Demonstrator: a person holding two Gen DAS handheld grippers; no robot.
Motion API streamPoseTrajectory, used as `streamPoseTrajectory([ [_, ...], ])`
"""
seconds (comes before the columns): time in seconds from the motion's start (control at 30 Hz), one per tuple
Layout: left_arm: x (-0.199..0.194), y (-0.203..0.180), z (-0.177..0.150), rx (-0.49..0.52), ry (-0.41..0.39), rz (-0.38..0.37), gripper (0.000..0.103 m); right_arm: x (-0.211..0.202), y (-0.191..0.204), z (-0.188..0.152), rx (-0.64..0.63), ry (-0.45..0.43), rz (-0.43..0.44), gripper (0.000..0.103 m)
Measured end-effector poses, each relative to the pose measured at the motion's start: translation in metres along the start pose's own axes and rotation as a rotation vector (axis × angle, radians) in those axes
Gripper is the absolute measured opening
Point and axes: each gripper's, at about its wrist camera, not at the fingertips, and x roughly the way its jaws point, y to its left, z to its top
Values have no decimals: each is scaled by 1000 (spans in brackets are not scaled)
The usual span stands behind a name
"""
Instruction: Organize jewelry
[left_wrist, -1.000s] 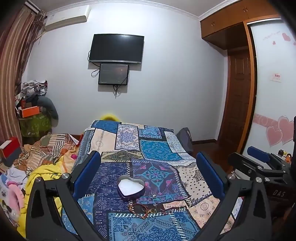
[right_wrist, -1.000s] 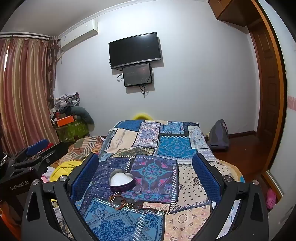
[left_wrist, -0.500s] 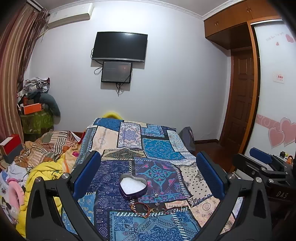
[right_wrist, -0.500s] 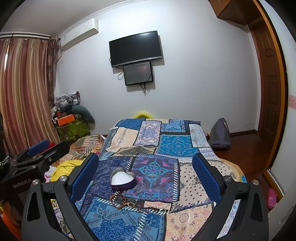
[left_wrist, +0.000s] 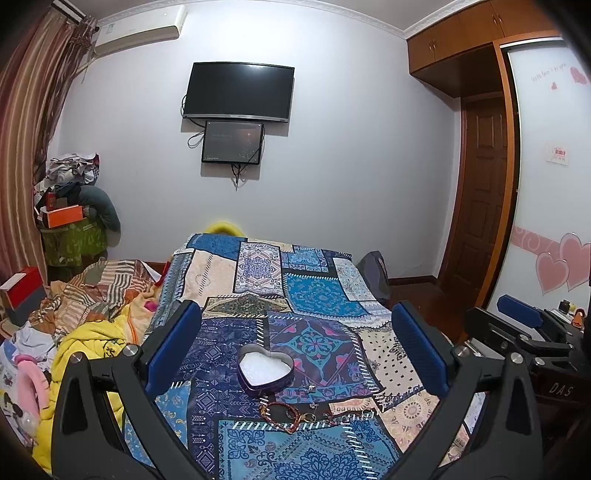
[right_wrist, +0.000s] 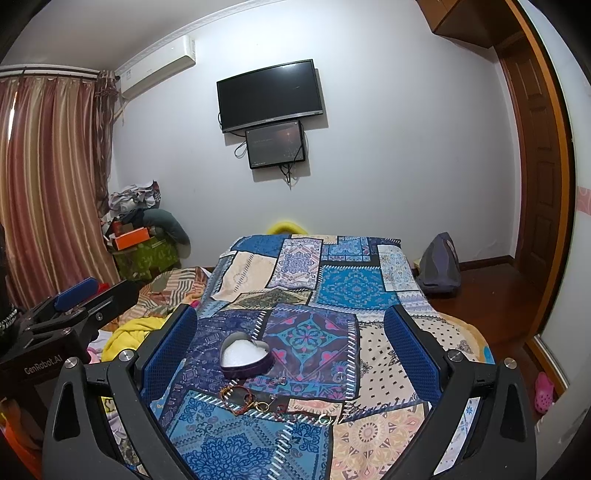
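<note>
A heart-shaped tin (left_wrist: 265, 370) with white lining lies open on the patchwork bedspread (left_wrist: 314, 295); it also shows in the right wrist view (right_wrist: 245, 357). Just in front of it lie a red braided bracelet (left_wrist: 282, 417), small rings and thin chains (right_wrist: 266, 406). My left gripper (left_wrist: 295, 347) is open and empty, held above the bed, short of the tin. My right gripper (right_wrist: 291, 349) is open and empty too, at about the same height. Each gripper shows at the edge of the other's view.
Crumpled blankets and clothes (left_wrist: 85, 332) pile up left of the bed. A cluttered green box (right_wrist: 144, 254) stands by the curtain. A TV (left_wrist: 238, 92) hangs on the far wall. A grey bag (right_wrist: 439, 266) and wooden door (left_wrist: 476, 206) are at right.
Both grippers have drifted slightly, so the tin and jewelry sit a little further right in the left view. Jaws stay open; nothing on the bed has moved.
</note>
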Motion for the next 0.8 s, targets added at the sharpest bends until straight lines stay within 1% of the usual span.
streamPoseTrajectory([
  [0.2, -1, 0, 0, 3, -2, 8, 103, 0, -2, 1, 0, 1, 0, 100],
  [0.8, 2, -1, 0, -4, 5, -2, 103, 0, -6, 2, 1, 7, -7, 100],
])
